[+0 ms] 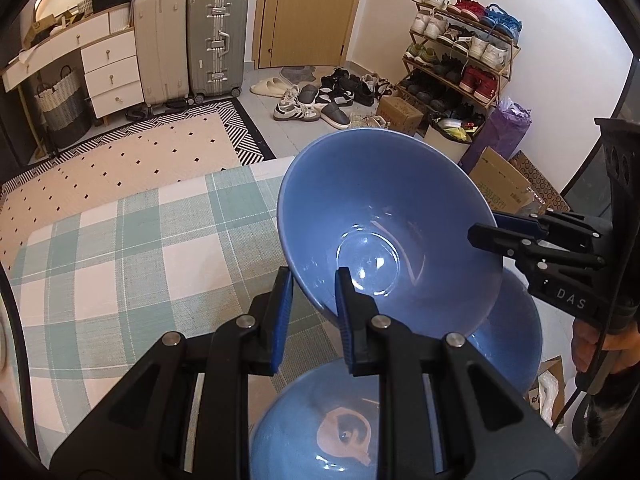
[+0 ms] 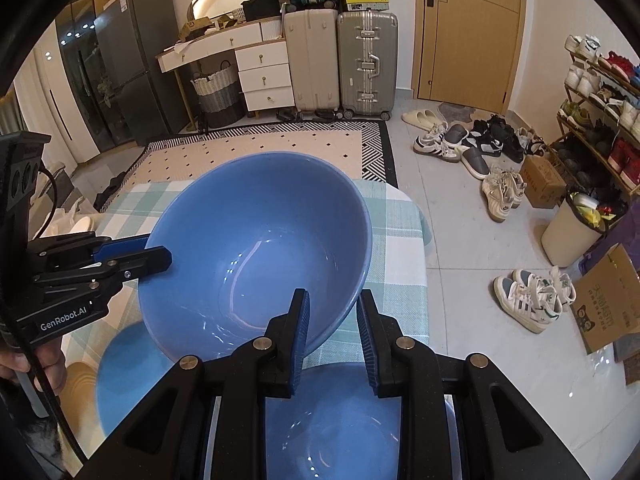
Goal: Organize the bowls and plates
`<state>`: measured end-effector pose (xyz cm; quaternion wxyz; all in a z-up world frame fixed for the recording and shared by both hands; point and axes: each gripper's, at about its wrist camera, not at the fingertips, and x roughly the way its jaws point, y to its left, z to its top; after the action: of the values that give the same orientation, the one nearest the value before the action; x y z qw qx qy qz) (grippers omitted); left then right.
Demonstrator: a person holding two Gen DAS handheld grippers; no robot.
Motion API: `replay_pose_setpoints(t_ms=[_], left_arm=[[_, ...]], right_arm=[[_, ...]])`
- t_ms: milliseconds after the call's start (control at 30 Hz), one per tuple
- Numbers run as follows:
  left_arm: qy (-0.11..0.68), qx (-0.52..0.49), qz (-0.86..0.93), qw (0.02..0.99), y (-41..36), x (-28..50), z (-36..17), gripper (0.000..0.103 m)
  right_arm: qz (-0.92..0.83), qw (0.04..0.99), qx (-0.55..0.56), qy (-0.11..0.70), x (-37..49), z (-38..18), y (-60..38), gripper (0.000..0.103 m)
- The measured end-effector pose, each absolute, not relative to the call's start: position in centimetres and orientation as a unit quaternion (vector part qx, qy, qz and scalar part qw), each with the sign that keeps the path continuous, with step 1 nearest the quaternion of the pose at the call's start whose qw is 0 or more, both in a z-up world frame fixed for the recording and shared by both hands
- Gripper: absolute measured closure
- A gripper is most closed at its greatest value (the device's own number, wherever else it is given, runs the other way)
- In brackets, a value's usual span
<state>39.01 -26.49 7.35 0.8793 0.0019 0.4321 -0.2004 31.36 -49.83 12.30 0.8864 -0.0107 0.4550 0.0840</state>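
A large blue bowl [image 1: 384,216] [image 2: 256,248] hangs tilted above the checked table, held by both grippers. My left gripper [image 1: 314,312] is shut on its near rim; in the right wrist view it [image 2: 156,256] clamps the bowl's left rim. My right gripper [image 2: 334,328] is shut on the rim's near right side; in the left wrist view it [image 1: 486,234] clamps the right rim. A second blue bowl [image 1: 508,340] [image 2: 332,420] sits under the held one. A third blue bowl [image 1: 320,428] [image 2: 124,376] with a brownish mark inside sits beside it.
The table has a green and white checked cloth [image 1: 132,248] [image 2: 400,248]. A white dish edge [image 2: 82,226] shows at the table's far left. On the floor are a patterned rug [image 2: 256,152], shoes [image 2: 528,296], cardboard boxes [image 1: 500,184] and a bin [image 2: 572,224].
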Motion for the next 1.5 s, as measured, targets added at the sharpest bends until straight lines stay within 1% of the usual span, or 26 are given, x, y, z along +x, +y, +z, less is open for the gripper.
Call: replay_pose_setpoints(t_ms=[367,1000,1267,1500], left_arm=[[0.413,0.002,-0.193,0.89,-25.2,34.9,11.3,0.085],[0.383,0.0,-0.181,0.906,-22.7,25.3,17.4,0.085],[0.375,-0.002,-0.18,0.909,-21.8,22.2,18.9,0.084],[0.373,-0.003,-0.18,0.91,-21.1,20.1,19.2,0.084]], right_arm=[[0.094,0.896,-0.014,0.433,28.6,15.5,-47.8,0.078],[0.116,0.909,-0.012,0.4,22.0,20.2,-44.9,0.078],[0.129,0.91,-0.014,0.394,19.8,21.3,-43.3,0.078],[0.137,0.909,-0.01,0.393,18.5,21.5,-42.5,0.078]])
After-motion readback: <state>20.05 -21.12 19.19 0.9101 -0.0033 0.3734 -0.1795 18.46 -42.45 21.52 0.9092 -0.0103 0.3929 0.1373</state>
